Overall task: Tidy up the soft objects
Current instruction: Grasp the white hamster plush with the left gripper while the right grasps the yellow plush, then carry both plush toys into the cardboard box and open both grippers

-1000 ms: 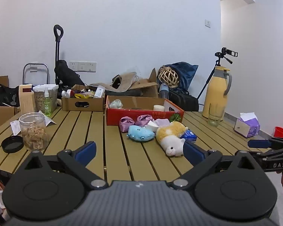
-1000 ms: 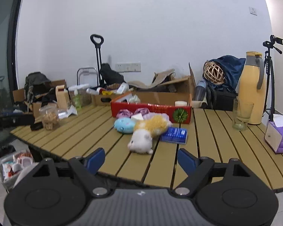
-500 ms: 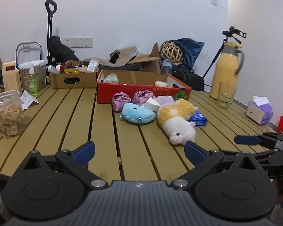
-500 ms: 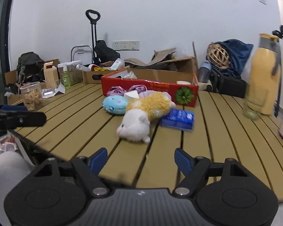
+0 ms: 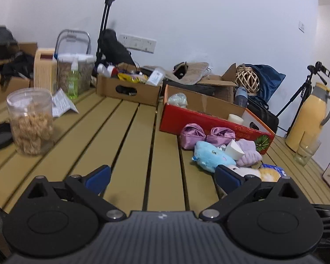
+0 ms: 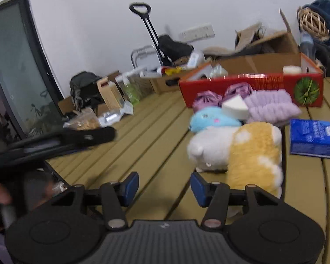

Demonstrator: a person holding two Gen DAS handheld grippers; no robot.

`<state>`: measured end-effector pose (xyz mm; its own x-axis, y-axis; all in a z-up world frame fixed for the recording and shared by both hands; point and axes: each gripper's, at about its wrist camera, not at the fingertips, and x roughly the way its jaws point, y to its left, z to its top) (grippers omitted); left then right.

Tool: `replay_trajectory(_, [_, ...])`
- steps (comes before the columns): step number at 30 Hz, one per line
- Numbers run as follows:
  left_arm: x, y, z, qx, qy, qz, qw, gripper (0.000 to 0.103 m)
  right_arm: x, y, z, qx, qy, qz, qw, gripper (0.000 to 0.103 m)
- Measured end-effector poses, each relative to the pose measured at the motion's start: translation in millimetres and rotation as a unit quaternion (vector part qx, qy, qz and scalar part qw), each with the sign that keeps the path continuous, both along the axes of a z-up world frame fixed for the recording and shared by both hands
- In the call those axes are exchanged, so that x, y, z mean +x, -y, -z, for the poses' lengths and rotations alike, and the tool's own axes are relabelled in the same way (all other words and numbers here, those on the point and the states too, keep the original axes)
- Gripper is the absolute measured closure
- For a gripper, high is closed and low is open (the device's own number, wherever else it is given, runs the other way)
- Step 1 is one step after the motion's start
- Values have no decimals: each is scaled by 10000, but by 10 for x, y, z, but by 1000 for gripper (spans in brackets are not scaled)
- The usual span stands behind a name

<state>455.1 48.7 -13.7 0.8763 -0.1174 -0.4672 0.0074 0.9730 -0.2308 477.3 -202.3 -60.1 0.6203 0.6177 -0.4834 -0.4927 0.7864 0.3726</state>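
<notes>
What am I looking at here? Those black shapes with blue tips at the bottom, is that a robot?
No robot: a person holds a pair of tongs in each hand, with a camera on each looking forward along the blue tips. One picture is from the left tongs, the other from the right tongs. Both are open and hold nothing; the right ones have just been closing. On the slatted table lie soft things: a white and yellow plush, a blue plush, a purple fluffy cloth. Behind them stands a red box.
</notes>
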Motion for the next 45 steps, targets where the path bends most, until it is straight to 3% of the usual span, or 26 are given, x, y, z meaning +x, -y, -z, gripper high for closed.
replay_trajectory(4, [113, 127, 101, -192, -164, 444, 9987, 0, -284, 268, -172, -59, 545, 619, 9966, 50])
replay_trajectory(6, [217, 255, 128, -281, -209, 717, 9968, 1, -331, 330, -167, -468, 825, 1137, 9890, 41])
replay_trajectory(9, [377, 456, 164, -411, -230, 1157, 9922, 2, -189, 355, -33, -988, 678, 1506, 9813, 37])
replay_trajectory(16, [775, 675, 278, -733, -617, 1594, 9826, 23, 68, 391, 214, -555, 226, 1511, 9867, 39])
replay_trajectory(20, [860, 662, 427, -1059, -978, 1691, 9750, 39, 126, 438, 261, -400, 143, 1466, 9883, 50])
replay_trajectory(21, [873, 661, 437, -1158, -999, 1767, 9723, 49, 94, 436, 259, -365, 132, 1424, 9890, 57])
replay_trajectory(22, [874, 663, 437, -1244, -991, 1878, 9692, 53, 90, 440, 262, -302, 131, 1358, 9902, 57])
replay_trajectory(26, [791, 691, 326, -1322, -909, 1880, 9690, 54, 8, 445, 171, -363, 199, 1350, 9900, 60])
replay_trajectory(30, [890, 679, -139, -1390, -347, 1970, 9699, 53, 62, 535, -198, -68, 390, 1273, 9911, 60])
replay_trajectory(34, [1632, 751, -675, -964, 31, 2039, 9742, 51, 788, 543, -699, -43, 849, 1197, 9892, 60])
replay_trajectory(37, [2527, 777, -833, -861, -293, 1799, 9795, 50, 1651, 437, -912, -176, 763, 1178, 9899, 60])
replay_trajectory(42, [3785, 676, -567, -780, -805, 1139, 9872, 50, 3141, 244, -770, -63, -88, 1264, 9919, 60])
replay_trajectory(45, [4298, 669, -294, -419, -1020, 887, 9899, 50, 3750, -29, -511, -497, -314, 1394, 9885, 60])
